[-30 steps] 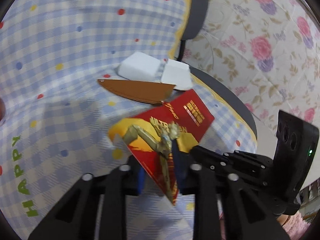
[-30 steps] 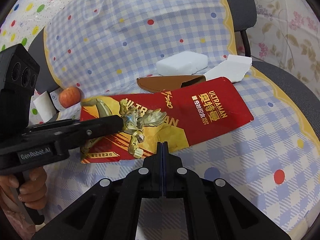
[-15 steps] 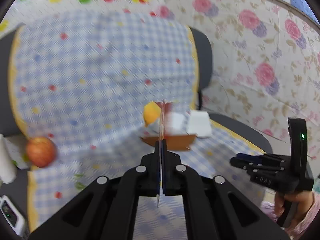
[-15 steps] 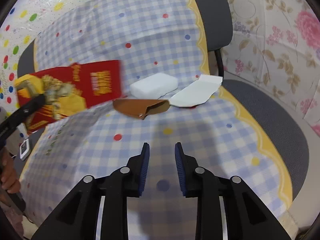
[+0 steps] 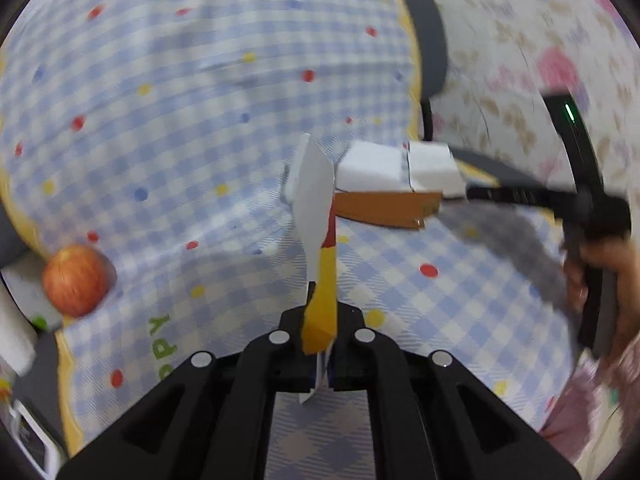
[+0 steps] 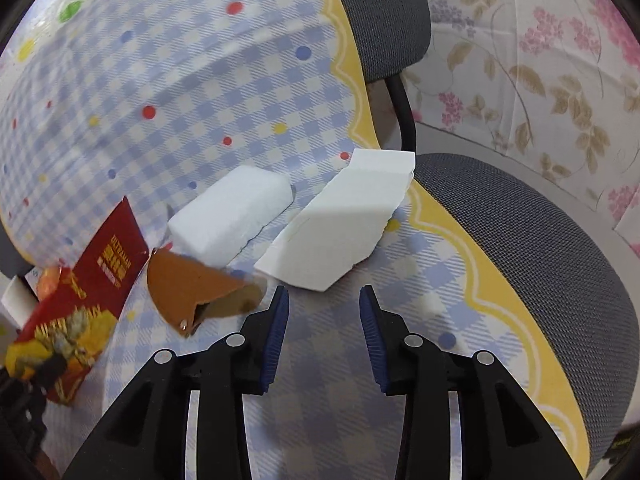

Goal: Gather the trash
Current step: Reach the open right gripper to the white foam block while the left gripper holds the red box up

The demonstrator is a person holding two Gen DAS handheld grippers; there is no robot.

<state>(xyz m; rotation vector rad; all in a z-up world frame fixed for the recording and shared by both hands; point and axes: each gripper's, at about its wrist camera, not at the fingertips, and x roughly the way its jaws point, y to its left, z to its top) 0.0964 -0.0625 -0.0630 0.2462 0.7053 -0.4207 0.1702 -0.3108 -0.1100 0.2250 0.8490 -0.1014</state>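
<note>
Red card wrapper [image 6: 76, 300], a second ago flat on the chair seat [image 6: 532, 248], now hangs clamped in the left gripper [image 5: 318, 354], while the right gripper [image 6: 323, 336] has opened its jaws wide toward the white foam pieces [image 6: 340, 232] near the seat's back edge, likely next

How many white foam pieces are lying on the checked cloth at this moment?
2. A foam block lies just behind the brown card; a flatter foam slab lies to its right, ahead of the open right claw. None appears hidden.
</note>
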